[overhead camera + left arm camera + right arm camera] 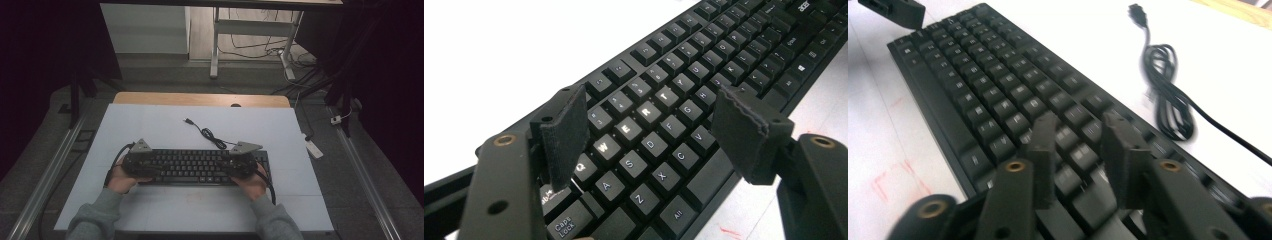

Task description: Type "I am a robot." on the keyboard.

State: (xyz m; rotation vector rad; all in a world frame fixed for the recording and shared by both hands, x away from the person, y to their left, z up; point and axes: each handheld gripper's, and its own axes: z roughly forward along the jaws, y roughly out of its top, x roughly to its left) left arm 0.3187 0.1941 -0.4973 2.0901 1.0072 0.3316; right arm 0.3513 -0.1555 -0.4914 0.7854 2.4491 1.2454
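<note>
A black keyboard (195, 167) lies across the white table top, and its black cable (207, 132) curls away behind it. My left gripper (151, 167) hovers over the keyboard's left end and my right gripper (226, 165) over its right part. In the left gripper view, the left gripper (651, 107) stands wide open above the letter keys (644, 112), with nothing between its pads. In the right gripper view, the right gripper (1080, 125) is partly open just above the keys (998, 100), gripping nothing. The coiled cable (1168, 100) ends in a plug (1137, 10).
The white sheet (150, 125) covers a wooden table (200, 98) with bare room behind and in front of the keyboard. Dark floor, table legs (214, 45) and loose wires (300, 60) lie beyond the far edge. Part of the left gripper (895, 10) shows at the right gripper view's top left.
</note>
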